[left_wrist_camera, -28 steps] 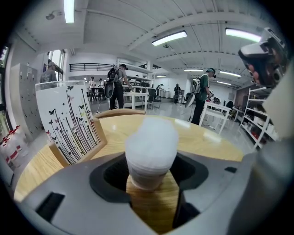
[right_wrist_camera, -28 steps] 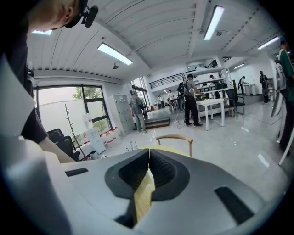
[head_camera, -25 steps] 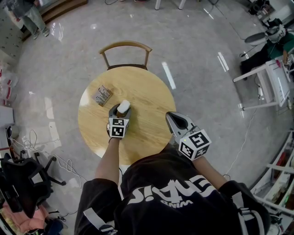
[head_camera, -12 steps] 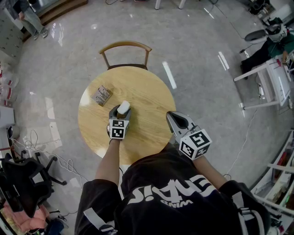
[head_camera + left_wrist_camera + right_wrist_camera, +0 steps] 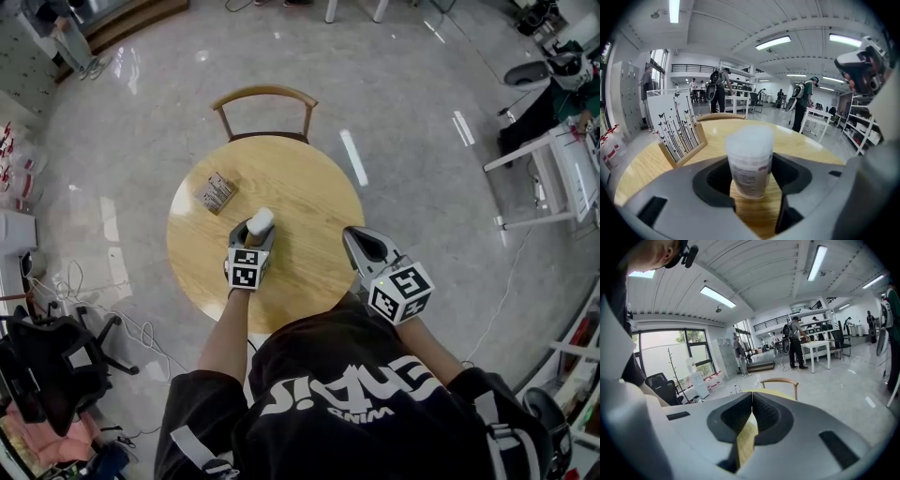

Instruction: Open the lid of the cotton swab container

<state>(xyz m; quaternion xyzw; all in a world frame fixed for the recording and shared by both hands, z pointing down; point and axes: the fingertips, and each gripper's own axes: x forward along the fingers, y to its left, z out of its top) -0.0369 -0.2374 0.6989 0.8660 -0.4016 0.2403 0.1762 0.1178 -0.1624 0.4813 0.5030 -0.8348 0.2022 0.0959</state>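
Note:
The cotton swab container (image 5: 260,221), a small white translucent tub with its lid on, stands upright on the round wooden table (image 5: 300,183). My left gripper (image 5: 253,231) is shut on the container, one jaw at each side. In the left gripper view the container (image 5: 749,161) fills the gap between the jaws of the left gripper (image 5: 751,180), with the capped top (image 5: 750,139) above them. My right gripper (image 5: 362,240) hovers at the table's near right edge, shut and empty. In the right gripper view the right gripper (image 5: 752,401) shows its pads meeting in a line.
A small card stand (image 5: 216,192) with a black plant print (image 5: 677,126) sits on the table, left of and beyond the container. A wooden chair (image 5: 265,103) stands at the table's far side. People and white desks are farther off in the room.

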